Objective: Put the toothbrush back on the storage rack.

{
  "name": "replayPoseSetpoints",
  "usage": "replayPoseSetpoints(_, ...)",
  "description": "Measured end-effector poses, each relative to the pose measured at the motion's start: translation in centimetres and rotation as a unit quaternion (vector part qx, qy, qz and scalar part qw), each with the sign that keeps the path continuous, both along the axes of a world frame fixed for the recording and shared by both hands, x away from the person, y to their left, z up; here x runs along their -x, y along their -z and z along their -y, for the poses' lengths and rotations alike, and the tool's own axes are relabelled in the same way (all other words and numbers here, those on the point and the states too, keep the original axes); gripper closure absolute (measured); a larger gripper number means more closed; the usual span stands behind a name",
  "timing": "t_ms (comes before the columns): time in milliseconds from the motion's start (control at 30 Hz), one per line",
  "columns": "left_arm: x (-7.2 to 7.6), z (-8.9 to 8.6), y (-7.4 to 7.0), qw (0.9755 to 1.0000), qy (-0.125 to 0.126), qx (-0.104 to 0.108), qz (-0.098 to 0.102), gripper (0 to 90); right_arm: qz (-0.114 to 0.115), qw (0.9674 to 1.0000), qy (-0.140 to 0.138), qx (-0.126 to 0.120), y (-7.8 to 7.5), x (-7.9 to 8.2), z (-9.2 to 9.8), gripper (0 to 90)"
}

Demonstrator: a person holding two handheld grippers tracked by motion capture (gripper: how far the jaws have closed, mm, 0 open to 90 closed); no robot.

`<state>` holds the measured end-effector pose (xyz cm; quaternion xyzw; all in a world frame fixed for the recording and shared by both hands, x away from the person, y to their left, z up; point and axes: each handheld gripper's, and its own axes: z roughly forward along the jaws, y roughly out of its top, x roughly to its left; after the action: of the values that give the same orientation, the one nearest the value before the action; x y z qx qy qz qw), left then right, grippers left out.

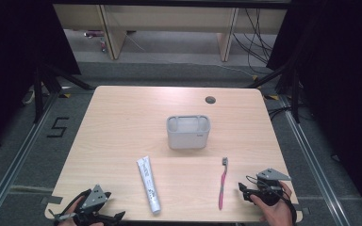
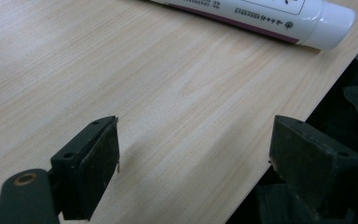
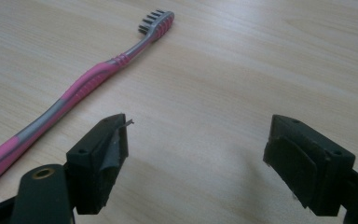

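Note:
A white toothpaste tube [image 1: 149,184] lies flat near the table's front edge, cap toward me; its capped end [image 2: 328,21] shows in the left gripper view. A pink and grey toothbrush [image 1: 222,184] lies to its right, bristles pointing away, and it runs up the left side [image 3: 93,79] of the right gripper view. A grey rectangular holder [image 1: 188,132] stands at the table's middle. My left gripper [image 1: 104,219] rests at the front left corner, open, with bare wood between its jaws [image 2: 196,149]. My right gripper [image 1: 246,191] sits just right of the toothbrush handle, open and holding nothing [image 3: 196,144].
The light wooden table [image 1: 122,122] has a round cable hole [image 1: 210,100] at the back right. The table's front edge runs close under the left gripper [image 2: 289,126]. Dark floor, rails and a floor mark "5" [image 1: 58,127] surround the table.

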<state>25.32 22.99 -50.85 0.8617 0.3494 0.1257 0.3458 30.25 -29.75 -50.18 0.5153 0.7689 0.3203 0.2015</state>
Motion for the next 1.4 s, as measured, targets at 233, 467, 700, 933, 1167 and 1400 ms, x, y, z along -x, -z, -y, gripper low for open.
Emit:
replayPoseSetpoints(233,0.0,0.0,0.0,1.0,0.0,0.005,0.0,15.5,0.001,0.9999,-0.014,0.001,-0.2,0.0,0.0,22.8)
replayPoseSetpoints(467,0.1,0.1,-0.2,0.9999,0.004,0.009,0.003,15.5,-0.006,0.9999,0.0,-0.011,-0.3,0.1,-0.1,22.9)
replayPoseSetpoints(700,-0.1,0.2,-0.2,0.9999,0.007,0.011,0.001,15.5,-0.013,0.9998,-0.01,-0.013,-0.3,0.1,0.0,23.2)
replayPoseSetpoints(933,-0.4,0.6,-0.1,0.9999,0.01,0.013,-0.003,15.5,-0.02,0.9995,-0.017,-0.021,-1.3,0.9,-0.4,28.6)
replayPoseSetpoints(1167,-0.5,0.7,-0.2,0.9998,0.018,0.008,-0.001,15.5,-0.052,0.998,-0.032,-0.015,-2.4,1.0,-1.5,35.2)
replayPoseSetpoints(1400,-0.4,0.9,-0.1,0.9997,0.012,0.021,-0.003,15.5,-0.071,0.9965,-0.044,-0.001,-3.0,0.7,-2.2,37.3)
